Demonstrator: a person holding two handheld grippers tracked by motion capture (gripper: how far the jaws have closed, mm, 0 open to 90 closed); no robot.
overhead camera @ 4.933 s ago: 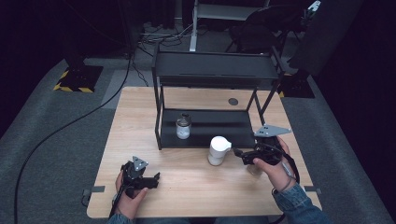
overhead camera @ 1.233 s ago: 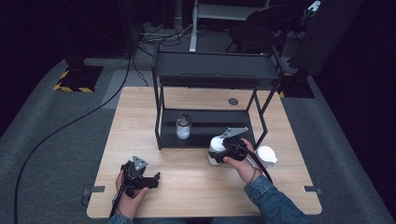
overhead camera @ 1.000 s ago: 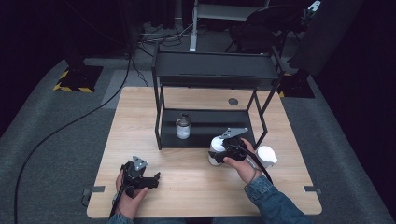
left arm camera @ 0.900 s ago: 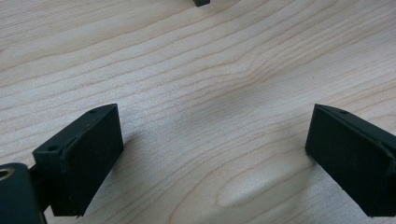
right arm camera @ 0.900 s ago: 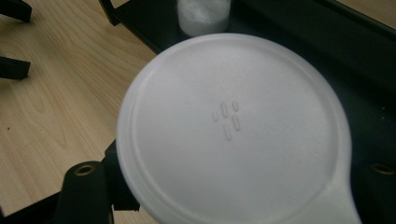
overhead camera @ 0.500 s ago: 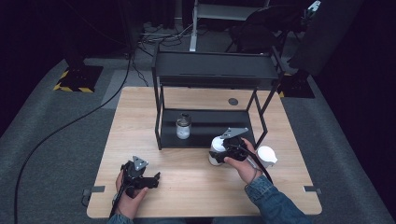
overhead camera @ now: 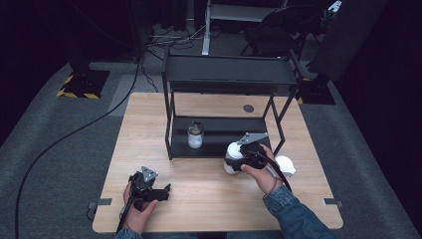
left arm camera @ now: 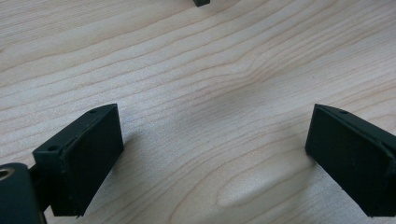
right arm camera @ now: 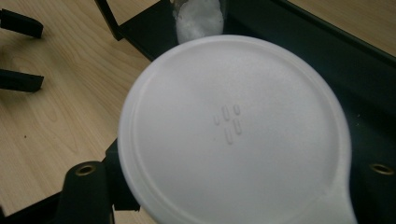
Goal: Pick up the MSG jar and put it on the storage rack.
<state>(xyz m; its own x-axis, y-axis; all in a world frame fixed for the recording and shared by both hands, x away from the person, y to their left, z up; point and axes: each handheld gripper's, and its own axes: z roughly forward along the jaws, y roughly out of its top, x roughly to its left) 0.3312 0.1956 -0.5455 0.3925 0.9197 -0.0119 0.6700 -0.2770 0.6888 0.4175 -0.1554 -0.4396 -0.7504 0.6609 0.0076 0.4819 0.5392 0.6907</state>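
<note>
Two jars: white one (overhead camera: pixel 233 158) in right tongs (overhead camera: pixel 238 160), glass one (overhead camera: pixel 195 135) shelved.

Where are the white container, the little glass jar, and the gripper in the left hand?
white container (right arm camera: pixel 233 126): right gripper view, middle of its lid.
glass jar (overhead camera: pixel 195 136): high view, its body.
left gripper (overhead camera: pixel 167 191): high view, between its open jaws.

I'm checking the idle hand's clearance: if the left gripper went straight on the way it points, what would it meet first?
Probably only the bare wooden table. The left gripper has its jaws open and angled down at the wood; the high view suggests it points toward the white container, well off.
</note>
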